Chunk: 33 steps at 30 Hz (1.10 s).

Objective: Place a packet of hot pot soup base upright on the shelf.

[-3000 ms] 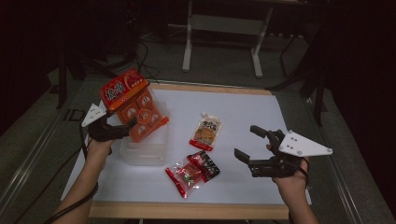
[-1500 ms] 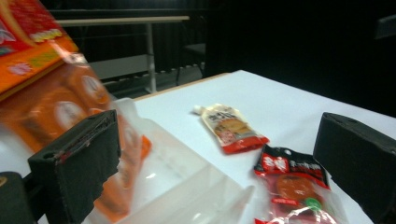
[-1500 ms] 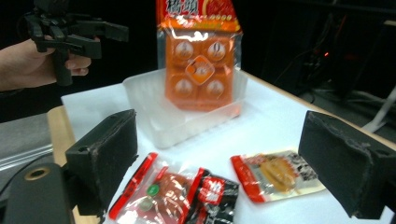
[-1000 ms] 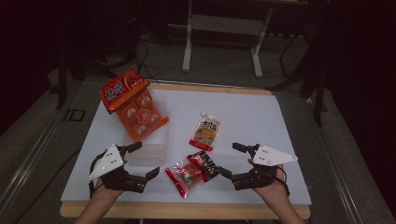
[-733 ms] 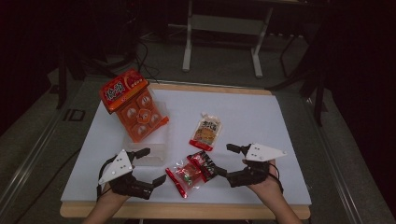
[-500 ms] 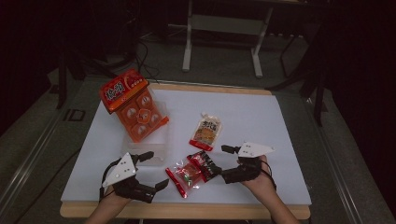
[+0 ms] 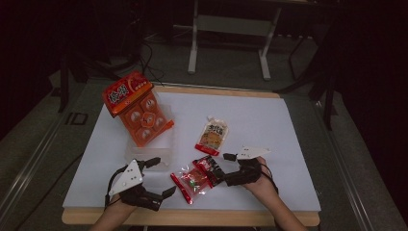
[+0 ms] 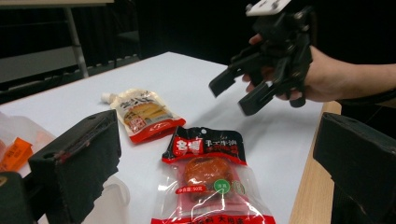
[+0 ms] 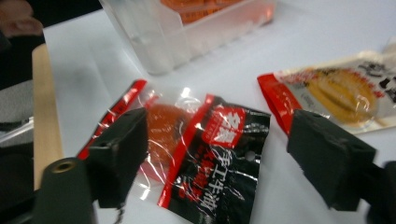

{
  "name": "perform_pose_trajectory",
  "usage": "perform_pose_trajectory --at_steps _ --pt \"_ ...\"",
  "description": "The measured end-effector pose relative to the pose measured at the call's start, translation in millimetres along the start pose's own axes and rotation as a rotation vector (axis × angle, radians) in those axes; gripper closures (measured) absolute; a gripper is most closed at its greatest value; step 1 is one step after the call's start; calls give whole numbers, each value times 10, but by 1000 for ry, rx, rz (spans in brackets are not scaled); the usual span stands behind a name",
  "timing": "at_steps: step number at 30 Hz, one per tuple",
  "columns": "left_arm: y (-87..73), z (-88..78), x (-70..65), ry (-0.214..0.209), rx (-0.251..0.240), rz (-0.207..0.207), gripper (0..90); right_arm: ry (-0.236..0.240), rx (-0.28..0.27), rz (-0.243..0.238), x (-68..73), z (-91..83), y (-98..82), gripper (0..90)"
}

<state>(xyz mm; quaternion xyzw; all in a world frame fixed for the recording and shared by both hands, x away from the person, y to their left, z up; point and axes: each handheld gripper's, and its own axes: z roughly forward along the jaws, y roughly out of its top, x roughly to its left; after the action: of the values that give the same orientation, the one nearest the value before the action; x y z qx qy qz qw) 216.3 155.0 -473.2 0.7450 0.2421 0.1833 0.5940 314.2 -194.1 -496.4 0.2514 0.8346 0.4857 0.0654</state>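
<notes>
Our right gripper's (image 7: 226, 167) fingers (image 9: 116, 154), apart and just been closing, straddle the black snack packet (image 9: 219, 158), its long axis running between them, left gripper (image 7: 156, 177) farther off.

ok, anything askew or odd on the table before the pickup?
Yes: the orange snack pack sits tilted, propped on the clear plastic box rather than lying flat. The dark packet overlaps the clear red-edged packet. Nothing looks spilled or torn.

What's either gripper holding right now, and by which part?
Nothing. The right gripper stands open around the black snack packet, pads clear of it; the left gripper is open too.
</notes>
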Motion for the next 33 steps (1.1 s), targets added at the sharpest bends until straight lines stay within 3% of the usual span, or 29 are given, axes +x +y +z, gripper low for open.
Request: perform_pose_trajectory --at_steps 9,20,26,33 --pt "-30 24 -11 -11 12 -1 13 28 81 42 -122 222 -79 218" --pt "-51 32 -4 -22 14 -2 13 35 137 77 -213 359 -137 247" --pt "-59 38 -10 -24 21 6 13 29 151 83 -259 388 -147 311" --pt "-69 50 -6 -31 26 1 13 50 168 132 -341 423 -160 408"
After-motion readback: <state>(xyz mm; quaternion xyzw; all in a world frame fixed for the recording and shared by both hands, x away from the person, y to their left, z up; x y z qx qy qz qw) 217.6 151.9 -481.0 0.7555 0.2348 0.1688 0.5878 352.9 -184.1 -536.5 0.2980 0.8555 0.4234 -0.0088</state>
